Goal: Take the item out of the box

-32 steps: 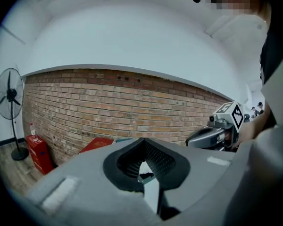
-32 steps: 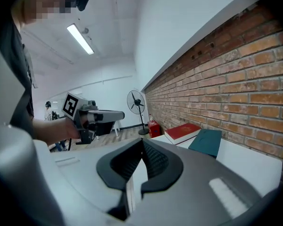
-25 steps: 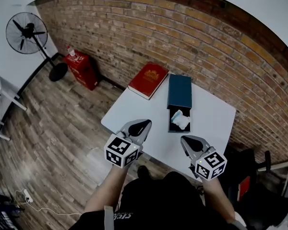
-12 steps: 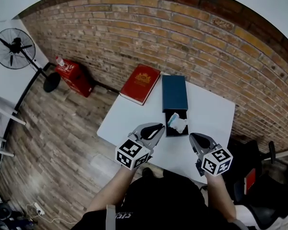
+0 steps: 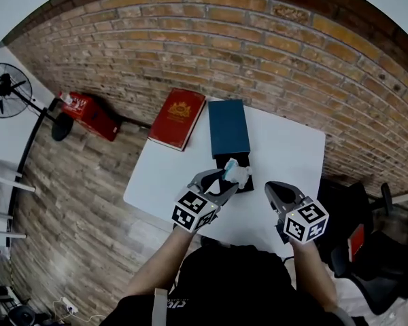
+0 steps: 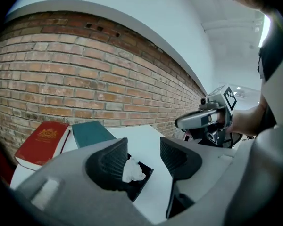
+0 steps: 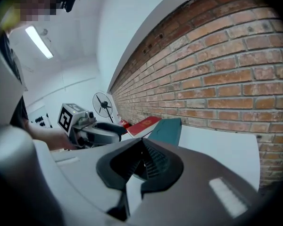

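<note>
Head view: crumpled white item (image 5: 236, 174) inside open black box (image 5: 248, 185).

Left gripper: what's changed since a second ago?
Left gripper moved in to the open box; its jaws have just been opening and stand apart, the white item showing between them, ungripped. Right gripper edged forward, jaws together, empty. Box, item and red book stayed put.

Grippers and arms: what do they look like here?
The left gripper and right gripper are smooth light-grey shells with black ribbed jaw pads. Each carries a white cube printed with black square markers near the hand. No cables show. The person wears a black top; the forearms are unsleeved.
</note>
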